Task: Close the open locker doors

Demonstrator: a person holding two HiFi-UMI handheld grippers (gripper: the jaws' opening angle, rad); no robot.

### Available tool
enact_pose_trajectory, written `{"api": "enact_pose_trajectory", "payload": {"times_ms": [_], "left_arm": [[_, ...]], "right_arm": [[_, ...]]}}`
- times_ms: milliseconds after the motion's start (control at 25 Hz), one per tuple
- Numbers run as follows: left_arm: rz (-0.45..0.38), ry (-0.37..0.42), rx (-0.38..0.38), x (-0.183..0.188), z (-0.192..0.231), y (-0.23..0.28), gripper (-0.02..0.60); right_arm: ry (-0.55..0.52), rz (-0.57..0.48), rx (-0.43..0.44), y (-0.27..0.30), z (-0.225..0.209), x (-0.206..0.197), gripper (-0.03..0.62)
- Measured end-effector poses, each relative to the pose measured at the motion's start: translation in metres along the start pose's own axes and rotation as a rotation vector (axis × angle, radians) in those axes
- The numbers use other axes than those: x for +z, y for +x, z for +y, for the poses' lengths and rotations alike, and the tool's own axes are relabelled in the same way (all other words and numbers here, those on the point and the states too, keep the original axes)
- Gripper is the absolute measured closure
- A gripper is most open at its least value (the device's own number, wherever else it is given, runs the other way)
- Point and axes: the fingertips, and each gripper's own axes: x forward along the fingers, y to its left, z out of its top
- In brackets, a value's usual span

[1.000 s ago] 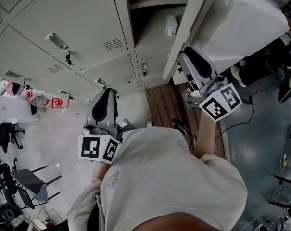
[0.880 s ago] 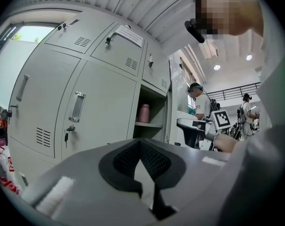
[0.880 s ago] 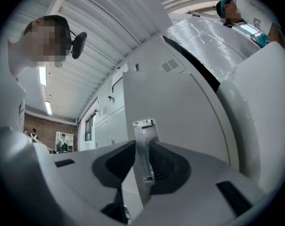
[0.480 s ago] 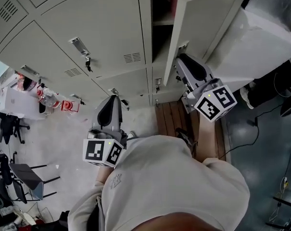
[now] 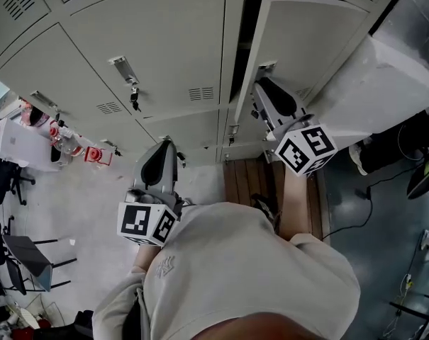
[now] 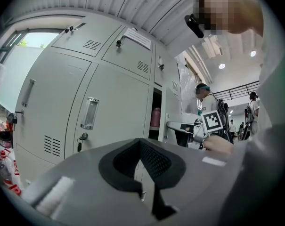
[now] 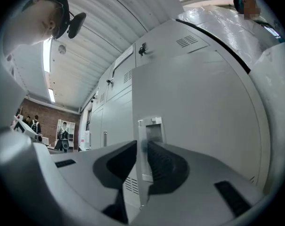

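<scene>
Grey locker door (image 5: 310,48), tall, slightly ajar

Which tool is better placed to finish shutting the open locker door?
Right. The right tool grips the free edge of the open door. The left tool hangs shut and empty, lower down, in front of closed lockers.

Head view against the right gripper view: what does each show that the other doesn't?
Only the head view shows the left gripper, low by the shut lockers, and the wooden floor strip. Only the right gripper view shows the door's latch plate caught between the fingers, plus people by a brick wall. Both show the right gripper at the free edge of the open locker door.
</scene>
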Motion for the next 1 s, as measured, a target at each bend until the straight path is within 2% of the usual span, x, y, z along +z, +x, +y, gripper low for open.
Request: {"api": "enact_pose_trajectory", "payload": {"times_ms": [440, 1000], "left_arm": [[-0.007, 0.007, 0.023, 0.006, 0.031, 0.011, 0.583], [-0.006, 0.002, 0.024, 0.007, 0.051, 0.019, 0.583]], "right_arm": [[-0.007, -0.012, -0.04, 0.041, -0.018, -0.005, 0.52], [-0.009, -0.003, -0.102, 0.061, -0.03, -0.008, 0.523]]}}
